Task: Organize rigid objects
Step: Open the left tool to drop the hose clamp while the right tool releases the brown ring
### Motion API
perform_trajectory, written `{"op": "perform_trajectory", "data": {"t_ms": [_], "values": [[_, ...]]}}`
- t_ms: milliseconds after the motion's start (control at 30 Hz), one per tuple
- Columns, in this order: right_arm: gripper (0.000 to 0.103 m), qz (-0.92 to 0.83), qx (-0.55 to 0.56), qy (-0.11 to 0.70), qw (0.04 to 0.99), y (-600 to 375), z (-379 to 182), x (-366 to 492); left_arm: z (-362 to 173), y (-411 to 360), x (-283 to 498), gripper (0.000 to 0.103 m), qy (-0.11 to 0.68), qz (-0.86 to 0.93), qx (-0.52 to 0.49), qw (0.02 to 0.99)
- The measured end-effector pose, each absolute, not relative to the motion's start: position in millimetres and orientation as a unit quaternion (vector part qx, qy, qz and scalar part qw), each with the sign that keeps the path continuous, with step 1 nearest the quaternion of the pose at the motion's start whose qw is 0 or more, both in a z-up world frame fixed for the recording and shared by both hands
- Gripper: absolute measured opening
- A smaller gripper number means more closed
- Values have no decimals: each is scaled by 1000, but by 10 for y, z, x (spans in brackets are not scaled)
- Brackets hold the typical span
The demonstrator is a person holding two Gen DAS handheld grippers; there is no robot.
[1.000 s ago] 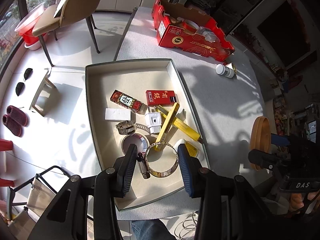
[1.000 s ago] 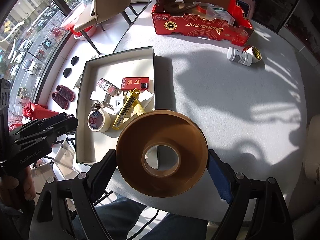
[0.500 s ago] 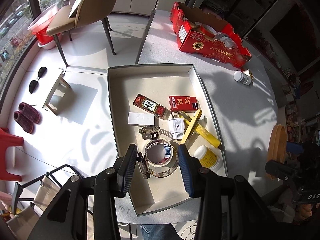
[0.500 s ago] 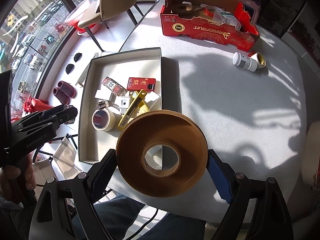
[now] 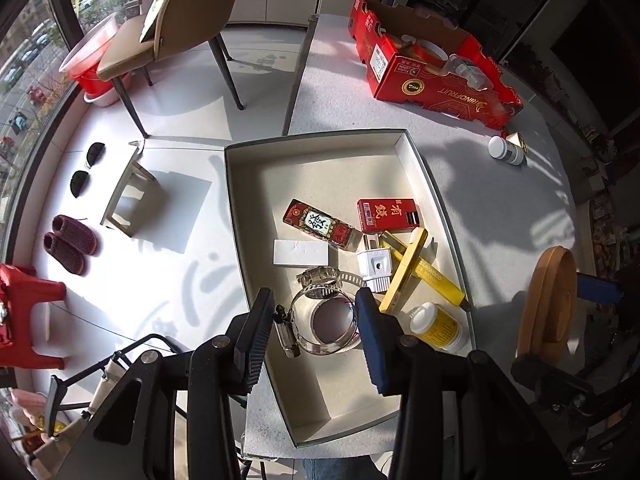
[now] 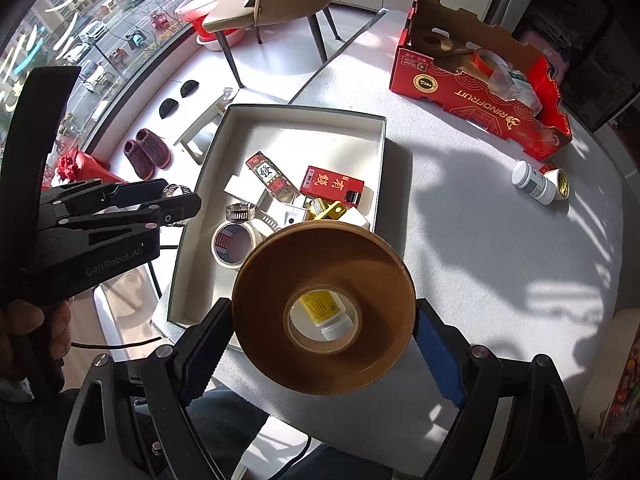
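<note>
My left gripper point(image 5: 316, 322) is shut on a large metal hose clamp point(image 5: 298, 334) and holds it above the near end of the shallow grey-rimmed box point(image 5: 256, 264). Under the clamp lies a white tape roll point(image 6: 234, 242). The box also holds two red packs point(image 5: 388, 216), a white plug point(image 5: 374, 266), yellow tools point(image 5: 404, 276), a white card, a small clamp and a yellow bottle point(image 5: 438, 326). My right gripper point(image 6: 322, 344) is shut on a big brown tape roll point(image 6: 324, 318), held above the box's near right corner. The left gripper also shows in the right wrist view point(image 6: 176, 198).
A red cardboard fruit box point(image 5: 432, 68) with tape rolls stands at the table's far side. A white bottle point(image 6: 534, 182) and a small can lie on the table to the right. A chair point(image 5: 176, 20), stools and slippers are on the floor left of the table.
My left gripper has lifted and pulled back with the hose clamp, so the box looks farther off. My right gripper has carried the brown roll left, toward the box's near corner.
</note>
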State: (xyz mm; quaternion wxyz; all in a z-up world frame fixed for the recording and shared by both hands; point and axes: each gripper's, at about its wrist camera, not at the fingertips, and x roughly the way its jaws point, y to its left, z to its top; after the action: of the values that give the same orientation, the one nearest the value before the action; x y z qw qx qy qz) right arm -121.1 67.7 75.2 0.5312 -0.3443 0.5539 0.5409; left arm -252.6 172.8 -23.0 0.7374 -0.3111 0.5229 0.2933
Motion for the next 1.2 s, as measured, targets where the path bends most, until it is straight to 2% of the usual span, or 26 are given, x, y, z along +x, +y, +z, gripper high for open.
{"op": "perform_trajectory", "data": {"t_ms": [300,367,400,433,567,600,633,767,900,1200], "values": [[89,537,-375,584,480,859,298,-1417,-479,1775,-2249,46,555,279,-291,728],[89,532,-383,591,471,872,186,-1447,-525,1783,-2213,56,558,282,-285,727],[89,528,-384,596,468,876,136,-1441,-536,1787,-2204,74,557,285,-283,727],[89,523,-384,602,465,871,93,-1433,-546,1789,-2197,87,559,287,-280,725],[91,509,-373,619,467,808,35,-1356,-554,1794,-2201,91,567,291,-273,721],[103,510,-367,621,469,794,47,-1337,-531,1793,-2210,93,562,292,-272,725],[103,515,-359,618,473,780,79,-1320,-503,1786,-2210,96,561,294,-266,727],[103,540,-341,611,468,782,186,-1312,-363,1773,-2215,96,568,319,-234,721],[103,549,-343,604,465,772,247,-1363,-329,1818,-2299,96,564,300,-283,715],[103,555,-341,579,491,708,456,-1415,-231,1786,-2431,96,557,341,-285,702]]}}
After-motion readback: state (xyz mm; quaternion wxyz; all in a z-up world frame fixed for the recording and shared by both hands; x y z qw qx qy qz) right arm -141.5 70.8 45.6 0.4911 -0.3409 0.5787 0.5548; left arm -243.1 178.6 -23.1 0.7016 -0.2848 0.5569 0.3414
